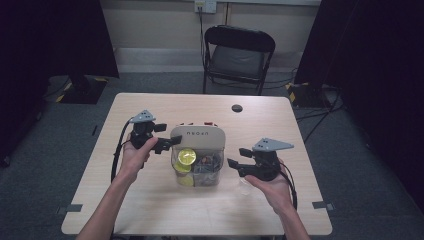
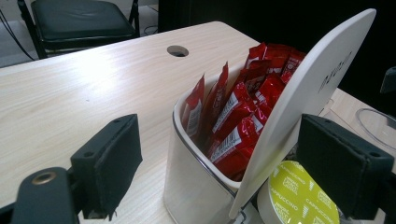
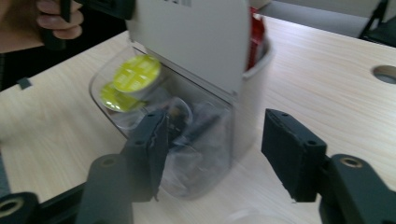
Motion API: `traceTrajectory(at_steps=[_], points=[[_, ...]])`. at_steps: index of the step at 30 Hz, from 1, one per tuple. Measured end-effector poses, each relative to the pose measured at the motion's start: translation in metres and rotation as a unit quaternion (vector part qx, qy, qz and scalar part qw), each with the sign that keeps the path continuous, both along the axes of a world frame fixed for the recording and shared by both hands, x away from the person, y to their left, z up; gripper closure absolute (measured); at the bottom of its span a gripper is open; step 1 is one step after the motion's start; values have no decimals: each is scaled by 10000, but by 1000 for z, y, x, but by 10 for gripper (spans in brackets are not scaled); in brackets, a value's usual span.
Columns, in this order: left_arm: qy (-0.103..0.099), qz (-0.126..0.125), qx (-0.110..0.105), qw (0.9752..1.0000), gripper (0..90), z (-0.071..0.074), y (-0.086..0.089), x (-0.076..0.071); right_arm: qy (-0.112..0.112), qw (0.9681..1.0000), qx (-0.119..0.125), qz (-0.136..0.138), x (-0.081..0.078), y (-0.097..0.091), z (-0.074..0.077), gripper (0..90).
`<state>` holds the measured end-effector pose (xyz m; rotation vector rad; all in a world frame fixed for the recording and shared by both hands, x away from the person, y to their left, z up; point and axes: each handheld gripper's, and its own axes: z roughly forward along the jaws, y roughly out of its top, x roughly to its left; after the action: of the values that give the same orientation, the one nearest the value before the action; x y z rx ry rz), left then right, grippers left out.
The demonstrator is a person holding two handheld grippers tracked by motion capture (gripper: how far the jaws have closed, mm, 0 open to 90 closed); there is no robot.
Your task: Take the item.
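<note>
The left gripper [image 1: 167, 142] is standing with its jaws apart around the near-left corner of a clear container [image 1: 199, 172]. In the left gripper view the jaw pads [image 2: 109, 161] are on both sides of the container wall [image 2: 187, 182] and the tilted white lid [image 2: 308, 93], and they are not pressing on them. The person's left hand [image 1: 135, 152] is holding this gripper from below.

The right gripper [image 1: 239, 159] is also having its jaws wide apart, and nothing is between them. It is pointing at the right side of the container from just beside it, and the right hand [image 1: 272, 187] is carrying it near the right part of the tabletop [image 1: 150, 200].

The container is sitting about in the middle of the tabletop. Its white lid [image 1: 197, 137] is lying slanted over the far part. Under the lid, red sachets [image 2: 243, 102] are standing upright in the far compartment. In the near compartment, a yellow-green coffee capsule [image 1: 187, 157] is lying with its foil top up, and the word CAPPUCCINO is readable on it in the left gripper view [image 2: 303, 196]. A second yellow capsule [image 3: 116, 98] is lying just below it, beside some darker items that I cannot identify.

A round cable hole [image 1: 237, 108] is near the far edge of the tabletop. A black folding chair [image 1: 239, 57] is standing beyond that edge.
</note>
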<state>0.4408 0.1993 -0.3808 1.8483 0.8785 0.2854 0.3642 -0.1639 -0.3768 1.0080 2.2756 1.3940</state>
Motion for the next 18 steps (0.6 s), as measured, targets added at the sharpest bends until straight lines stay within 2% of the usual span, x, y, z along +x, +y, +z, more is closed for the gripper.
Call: traceTrajectory(at_steps=[9,14,18], points=[[14,-4,-45,10000,139,-1,0,0,199,9979,11,614,13,39,-3,572],[34,-11,40,10000,140,-1,-1,0,293,9970,-18,719,19,55,-7,621],[26,-11,24,10000,141,-2,-2,0,433,9960,-137,768,25,64,-12,602]])
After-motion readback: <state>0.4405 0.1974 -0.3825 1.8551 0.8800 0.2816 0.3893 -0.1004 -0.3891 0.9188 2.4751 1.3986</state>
